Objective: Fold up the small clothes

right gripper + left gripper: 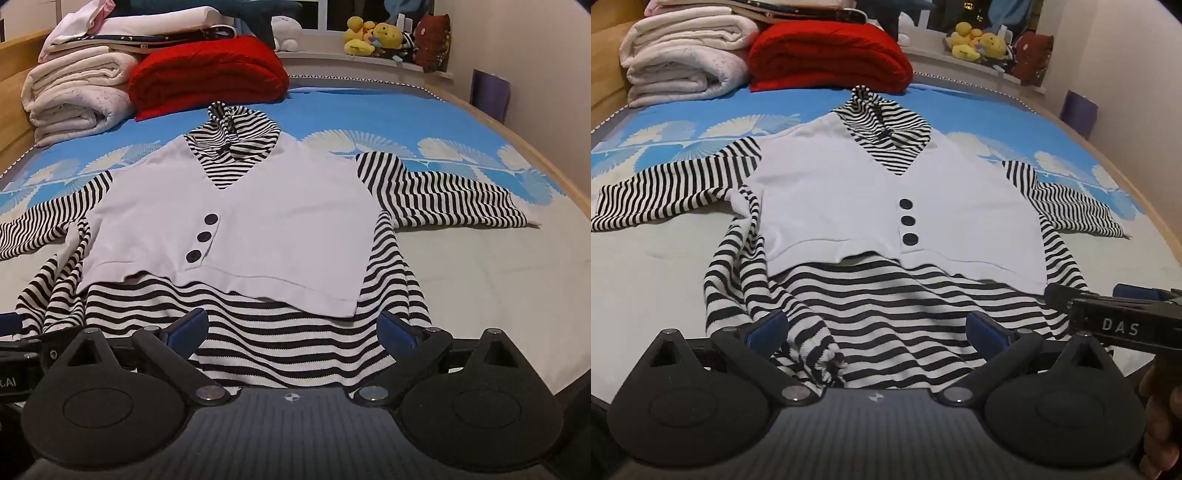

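A small top [849, 192] [266, 221] lies flat on the bed, face up: white vest front with three black buttons, black-and-white striped sleeves spread to both sides, striped hem towards me. My left gripper [877, 326] hovers open over the striped hem's left part, with a bunched fold of hem lying between the blue pads [768, 328], untouched. My right gripper [295, 332] is open over the hem's right part, its pads [397, 332] wide apart. The right gripper's black body [1123, 317] shows at the right of the left wrist view, with a hand [1163, 417] below it.
The bed [480, 295] has a grey and blue sheet with white fan shapes. At its head lie a folded red blanket [210, 74], a stack of white towels [77, 99] and other folded cloth. Plush toys [373, 37] sit on the sill. A wooden bed edge [546, 158] runs along the right.
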`<state>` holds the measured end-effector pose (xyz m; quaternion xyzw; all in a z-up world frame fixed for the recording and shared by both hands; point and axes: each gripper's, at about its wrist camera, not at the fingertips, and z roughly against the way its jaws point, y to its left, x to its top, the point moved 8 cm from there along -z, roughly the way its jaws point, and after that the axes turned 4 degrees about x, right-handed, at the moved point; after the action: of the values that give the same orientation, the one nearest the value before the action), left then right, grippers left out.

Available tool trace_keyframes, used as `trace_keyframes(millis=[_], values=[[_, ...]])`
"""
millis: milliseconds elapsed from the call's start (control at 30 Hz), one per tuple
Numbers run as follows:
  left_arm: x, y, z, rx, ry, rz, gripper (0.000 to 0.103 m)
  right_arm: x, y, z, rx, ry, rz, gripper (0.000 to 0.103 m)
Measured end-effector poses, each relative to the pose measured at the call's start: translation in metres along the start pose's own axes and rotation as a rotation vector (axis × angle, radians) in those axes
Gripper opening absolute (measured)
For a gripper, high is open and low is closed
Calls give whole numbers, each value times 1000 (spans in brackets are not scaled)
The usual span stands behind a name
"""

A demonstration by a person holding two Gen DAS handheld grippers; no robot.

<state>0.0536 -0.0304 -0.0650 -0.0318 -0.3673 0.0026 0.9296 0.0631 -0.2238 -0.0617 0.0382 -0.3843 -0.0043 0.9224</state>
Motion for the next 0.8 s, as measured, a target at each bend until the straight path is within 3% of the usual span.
trace_keyframes(millis=[233,800], values=[[4,-9,8,30,-97,-45,102,0,2,0,-4,3,9,97],[1,0,5,41,-68,-18,102,-1,1,-2,-9,6,12,97]])
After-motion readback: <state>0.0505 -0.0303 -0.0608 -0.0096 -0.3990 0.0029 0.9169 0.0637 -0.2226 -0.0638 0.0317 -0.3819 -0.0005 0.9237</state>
